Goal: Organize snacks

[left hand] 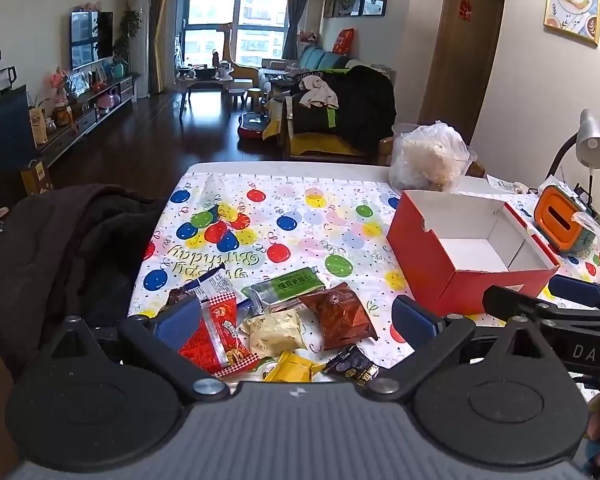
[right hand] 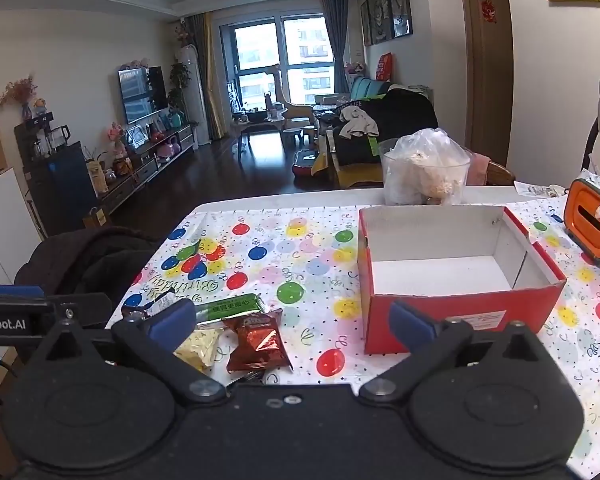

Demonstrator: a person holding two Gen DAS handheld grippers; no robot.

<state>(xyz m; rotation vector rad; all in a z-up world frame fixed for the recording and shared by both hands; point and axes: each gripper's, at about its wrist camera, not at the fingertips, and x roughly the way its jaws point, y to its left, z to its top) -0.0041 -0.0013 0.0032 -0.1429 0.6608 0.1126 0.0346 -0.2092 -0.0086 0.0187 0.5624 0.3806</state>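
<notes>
Both grippers have their blue-padded fingers spread as wide as they go, nothing pinched in either one. The left gripper (left hand: 296, 314) hangs just over the snacks, tilted down at them, and the right gripper (right hand: 292, 320) sits beside it, its right finger in front of the box's near wall

Using the red box (left hand: 432, 252) as the landmark: it's open on top, white inside, empty. The snack pile is left of the box and closer to the grippers. In it there's a green pack (left hand: 286, 286) nearest the far side, a brown-red bag (left hand: 338, 316) closest to the box, a pale yellow pack (left hand: 274, 330) next to that, a red-and-white pack (left hand: 216, 334) furthest from the box, partly behind the left gripper's left pad, then a yellow pack (left hand: 294, 368) and a dark pack (left hand: 354, 366) right at the near edge. All loose on the balloon tablecloth (left hand: 300, 220), overlapping a bit

Behind the box there's a clear tub (left hand: 430, 158) stuffed with a plastic bag. Right of the box is an orange holder (left hand: 556, 218), with a grey lamp (left hand: 592, 140) past it. Way left of the box a dark coat (left hand: 68, 248) is draped off the table's edge
</notes>
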